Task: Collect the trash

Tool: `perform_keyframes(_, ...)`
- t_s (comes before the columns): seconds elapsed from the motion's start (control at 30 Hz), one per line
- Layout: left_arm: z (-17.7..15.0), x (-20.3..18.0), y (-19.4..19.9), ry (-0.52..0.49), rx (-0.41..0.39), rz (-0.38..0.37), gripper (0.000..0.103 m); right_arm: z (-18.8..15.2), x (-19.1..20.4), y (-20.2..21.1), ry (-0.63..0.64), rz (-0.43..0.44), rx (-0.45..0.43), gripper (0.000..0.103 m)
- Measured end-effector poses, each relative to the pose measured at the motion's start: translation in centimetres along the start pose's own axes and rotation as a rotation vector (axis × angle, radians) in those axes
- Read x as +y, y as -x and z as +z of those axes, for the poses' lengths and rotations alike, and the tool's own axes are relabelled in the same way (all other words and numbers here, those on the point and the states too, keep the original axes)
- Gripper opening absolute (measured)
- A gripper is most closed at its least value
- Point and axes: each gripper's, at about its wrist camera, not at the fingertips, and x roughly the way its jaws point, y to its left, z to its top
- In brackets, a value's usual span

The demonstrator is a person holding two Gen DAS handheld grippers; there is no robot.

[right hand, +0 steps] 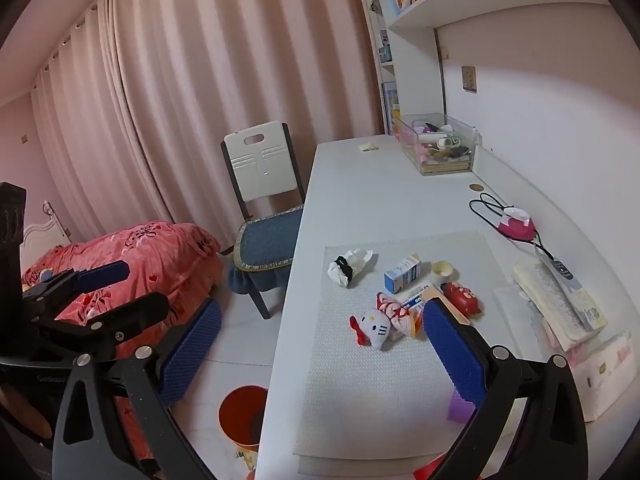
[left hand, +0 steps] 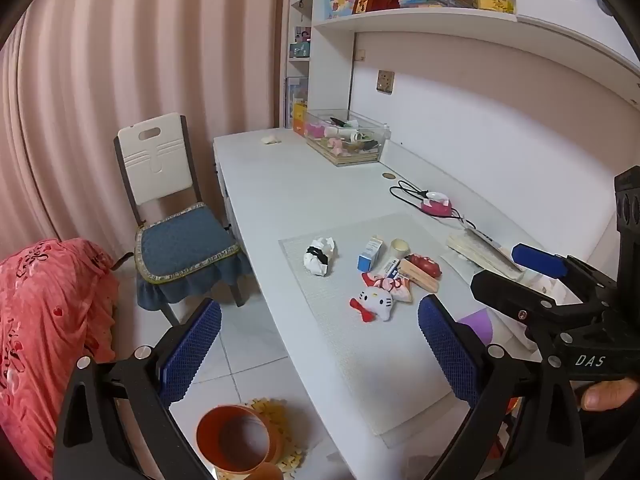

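On the grey mat [left hand: 360, 368] [right hand: 360, 400] of the white desk lie a crumpled white tissue with a black band [left hand: 320, 257] [right hand: 349, 267], a small blue-and-white carton [left hand: 370, 255] [right hand: 402, 274], a cream roll [left hand: 400, 247], a red toy [left hand: 426, 265] and a Hello Kitty plush [left hand: 375, 303] [right hand: 374, 328]. An orange bin [left hand: 236, 440] [right hand: 242, 414] stands on the floor beside the desk. My left gripper [left hand: 320, 354] [right hand: 140, 288] hangs open over the desk's edge, above the bin. My right gripper [right hand: 320, 350] [left hand: 496, 268] is open above the mat, holding nothing.
A chair with a blue cushion [left hand: 176, 240] [right hand: 266, 236] stands left of the desk, a bed with a pink cover [right hand: 140, 252] beyond. The desk also bears a clear box [left hand: 346, 136], a pink device with cable [right hand: 518, 226], books [right hand: 560, 304] and a purple object [right hand: 460, 406].
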Motion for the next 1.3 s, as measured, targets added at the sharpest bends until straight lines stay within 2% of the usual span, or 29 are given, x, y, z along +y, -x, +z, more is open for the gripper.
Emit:
perform_keyframes(0.43, 0.0, 0.4, -0.7, 0.009, 0.01, -0.001, 0.097, 0.3, 0.0, 0.0, -0.008, -0.005, 0.014, 0.098)
perform_keyframes(0.57, 0.3, 0.7, -1.0, 0.02, 0.014, -0.027, 0.097, 0.2, -0.1, -0.1, -0.012, -0.012, 0.013, 0.098)
perform_keyframes(1.3, -0.6, -0.9, -0.8, -0.039, 0.025, 0.009, 0.097, -0.4, -0.6, -0.7, -0.015, -0.012, 0.039, 0.099)
